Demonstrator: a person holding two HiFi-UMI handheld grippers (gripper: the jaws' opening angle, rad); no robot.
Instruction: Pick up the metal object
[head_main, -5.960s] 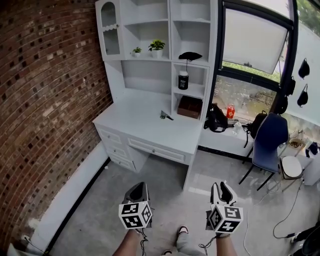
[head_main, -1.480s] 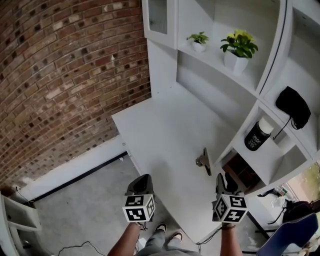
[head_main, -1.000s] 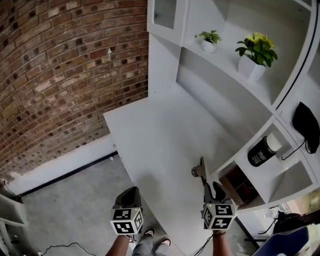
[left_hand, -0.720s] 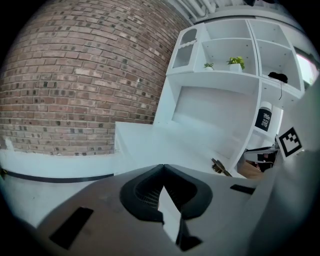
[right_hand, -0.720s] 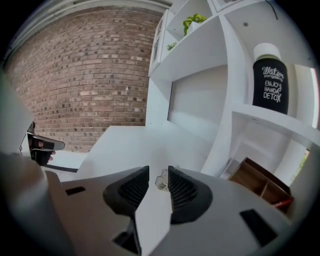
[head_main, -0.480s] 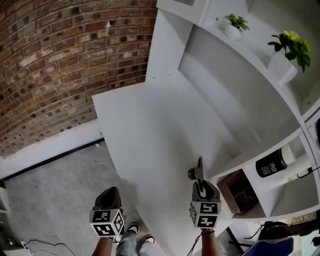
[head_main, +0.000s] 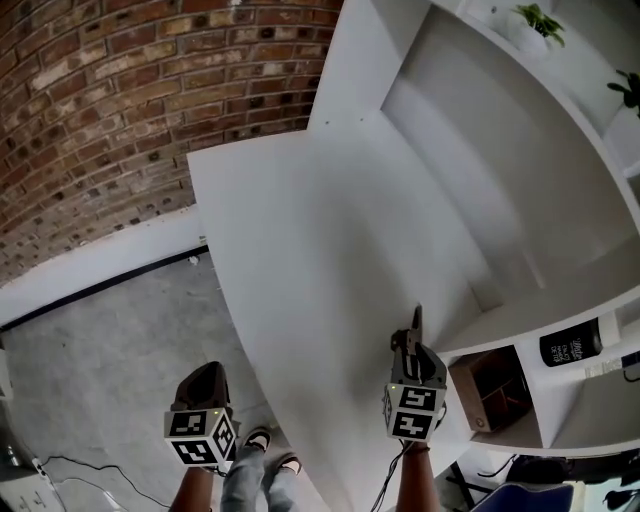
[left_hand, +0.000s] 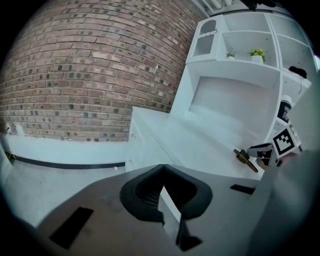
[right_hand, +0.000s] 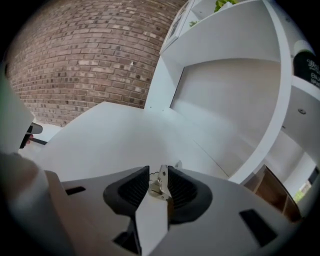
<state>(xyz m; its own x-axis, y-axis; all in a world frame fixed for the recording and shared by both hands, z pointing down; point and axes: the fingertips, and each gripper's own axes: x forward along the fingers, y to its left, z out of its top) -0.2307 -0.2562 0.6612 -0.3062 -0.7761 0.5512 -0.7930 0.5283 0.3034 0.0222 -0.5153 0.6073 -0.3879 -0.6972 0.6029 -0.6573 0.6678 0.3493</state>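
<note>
The metal object (head_main: 415, 319) is a small hinged steel piece lying on the white desk (head_main: 320, 230) near its right end. Only its tip shows past my right gripper (head_main: 411, 348) in the head view. In the right gripper view the metal object (right_hand: 160, 183) stands between the two black pads, and my right gripper (right_hand: 159, 181) is shut on it. The left gripper view shows the metal object (left_hand: 245, 159) sticking out of the right gripper's front. My left gripper (head_main: 203, 386) hangs off the desk's front edge over the floor. Its jaws meet with nothing between them (left_hand: 162, 189).
A brick wall (head_main: 120, 90) borders the desk on the left. White shelving rises behind and to the right, with a black bottle (head_main: 571, 346) and a brown box (head_main: 489, 386) in the right cubbies. Grey floor (head_main: 90, 350) lies below the left gripper.
My right gripper has moved forward over the metal object, which now sits between its pads. The left gripper stays low at the left, and the head view has tilted down toward the desk.
</note>
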